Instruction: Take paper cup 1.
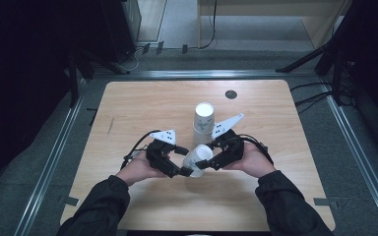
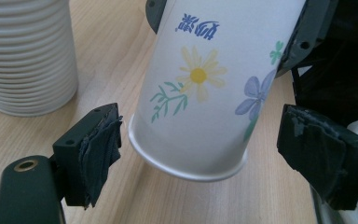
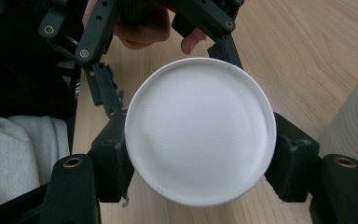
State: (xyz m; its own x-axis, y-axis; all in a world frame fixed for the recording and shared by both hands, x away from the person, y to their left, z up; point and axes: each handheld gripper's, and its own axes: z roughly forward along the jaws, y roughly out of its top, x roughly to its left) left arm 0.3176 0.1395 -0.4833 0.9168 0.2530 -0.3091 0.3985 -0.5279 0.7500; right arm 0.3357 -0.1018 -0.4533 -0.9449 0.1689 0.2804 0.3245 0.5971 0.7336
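Observation:
A white paper cup (image 1: 197,159) printed with flowers (image 2: 200,93) lies tilted above the table between both grippers. My right gripper (image 1: 206,155) is shut on it. In the right gripper view its jaws press both sides of the cup's round white end (image 3: 200,130). My left gripper (image 2: 200,154) is open around the cup's other end. Its padded fingers (image 2: 100,149) stand a little apart from the cup wall on either side. A tall stack of white paper cups (image 1: 204,118) stands upright just behind the hands.
The wooden table (image 1: 142,103) has a small black round spot (image 1: 231,94) near its far edge. The ribbed cup stack (image 2: 25,56) stands close to the left gripper's left side. Metal rails and dark stands surround the table.

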